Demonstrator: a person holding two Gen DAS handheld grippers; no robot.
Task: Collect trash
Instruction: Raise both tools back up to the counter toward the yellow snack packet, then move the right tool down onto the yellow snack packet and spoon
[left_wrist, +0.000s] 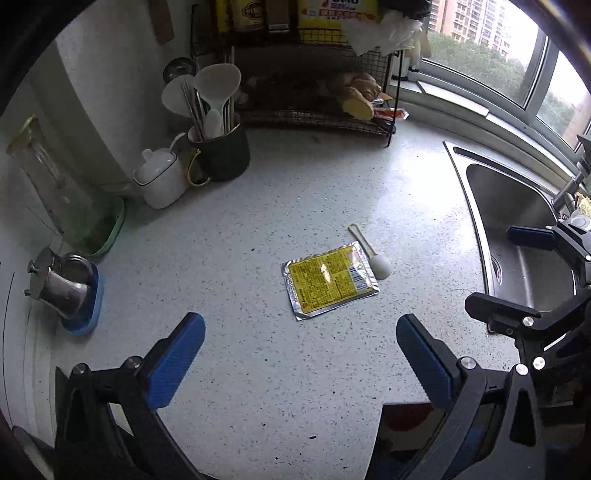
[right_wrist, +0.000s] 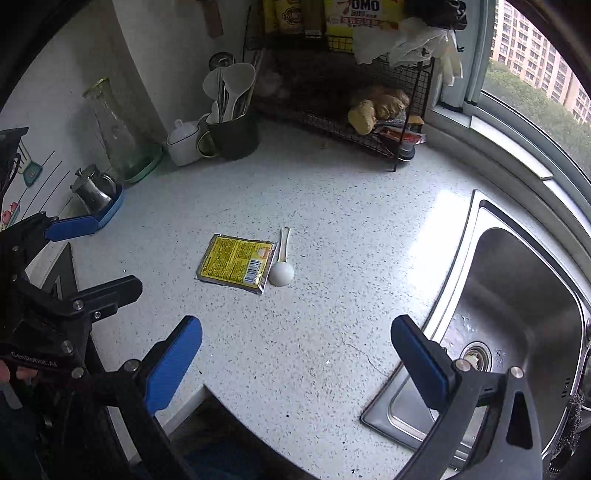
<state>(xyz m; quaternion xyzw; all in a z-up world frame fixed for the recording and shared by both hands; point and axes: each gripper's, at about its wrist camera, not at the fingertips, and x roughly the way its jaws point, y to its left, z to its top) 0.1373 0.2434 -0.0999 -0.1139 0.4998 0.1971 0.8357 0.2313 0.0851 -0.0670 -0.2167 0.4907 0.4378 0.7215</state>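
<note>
One yellow foil sachet (left_wrist: 330, 282) lies flat near the middle of the speckled tabletop (left_wrist: 258, 221), printed side up, its long axis running slantwise from the front edge toward the sink (right_wrist: 517, 295). One white plastic spoon (right_wrist: 282, 266) rests just beside its barcode end, bowl toward the front edge, handle toward the back wall. The left tool (left_wrist: 301, 354) and right tool (right_wrist: 296, 350) both hover over the front edge with blue pads spread wide, gripping nothing.
</note>
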